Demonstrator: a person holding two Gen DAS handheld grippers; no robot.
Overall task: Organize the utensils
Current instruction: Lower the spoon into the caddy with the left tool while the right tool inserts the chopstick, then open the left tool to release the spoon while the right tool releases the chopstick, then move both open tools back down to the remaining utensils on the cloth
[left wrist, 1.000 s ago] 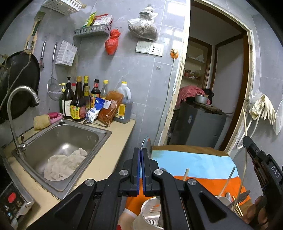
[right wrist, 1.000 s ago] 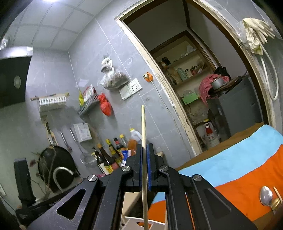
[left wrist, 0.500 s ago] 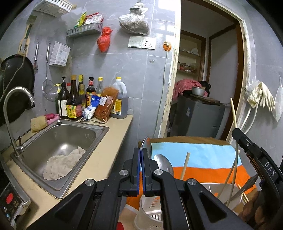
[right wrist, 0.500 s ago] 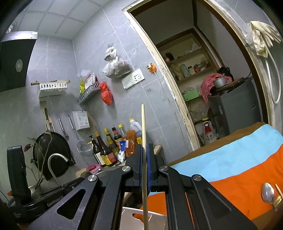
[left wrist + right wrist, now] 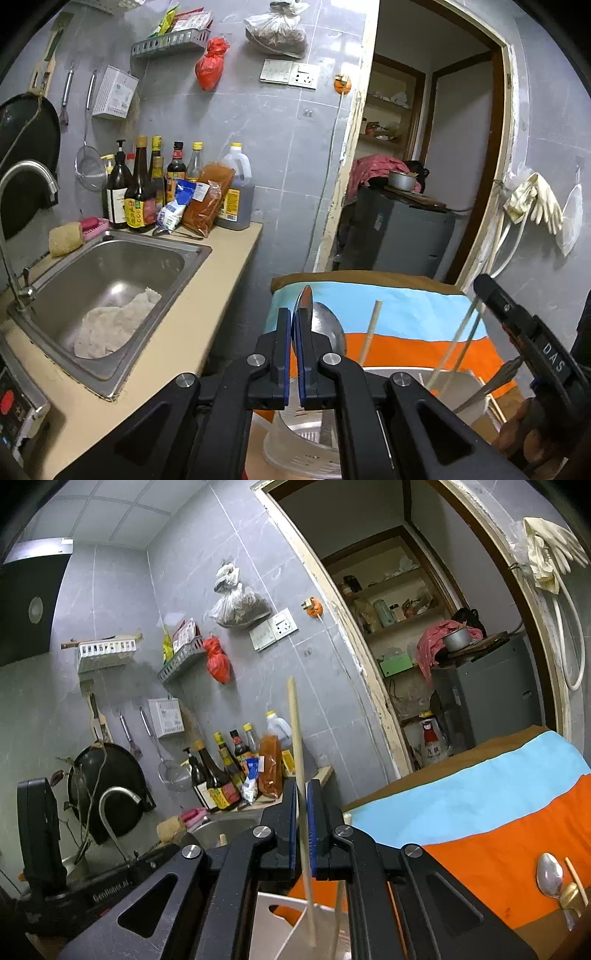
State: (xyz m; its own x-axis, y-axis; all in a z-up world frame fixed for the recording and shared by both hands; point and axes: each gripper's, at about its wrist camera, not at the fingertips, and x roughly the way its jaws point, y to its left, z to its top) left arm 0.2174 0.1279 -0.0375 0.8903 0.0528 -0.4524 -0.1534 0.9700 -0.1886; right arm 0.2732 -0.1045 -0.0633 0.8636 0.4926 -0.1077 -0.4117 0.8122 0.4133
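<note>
The left gripper [image 5: 294, 332] is clamped on a steel spoon [image 5: 303, 302], its bowl standing edge-on above the pads. Just below sits a white holder [image 5: 295, 443] on the striped cloth [image 5: 406, 314], with a ladle [image 5: 328, 328] and chopsticks [image 5: 371, 332] standing in it. The right gripper [image 5: 302, 823] has a chopstick [image 5: 295, 731] between its blue pads — the jaws are opening, a thin gap showing — and the stick's lower end reaches down into the holder [image 5: 280, 904]. More spoons [image 5: 550, 873] lie on the cloth's orange band, off to the right.

Left claw [image 5: 291, 354] clamped on upright spoon [image 5: 303, 302] above white utensil holder [image 5: 295, 443]; sink [image 5: 110, 273] left.
</note>
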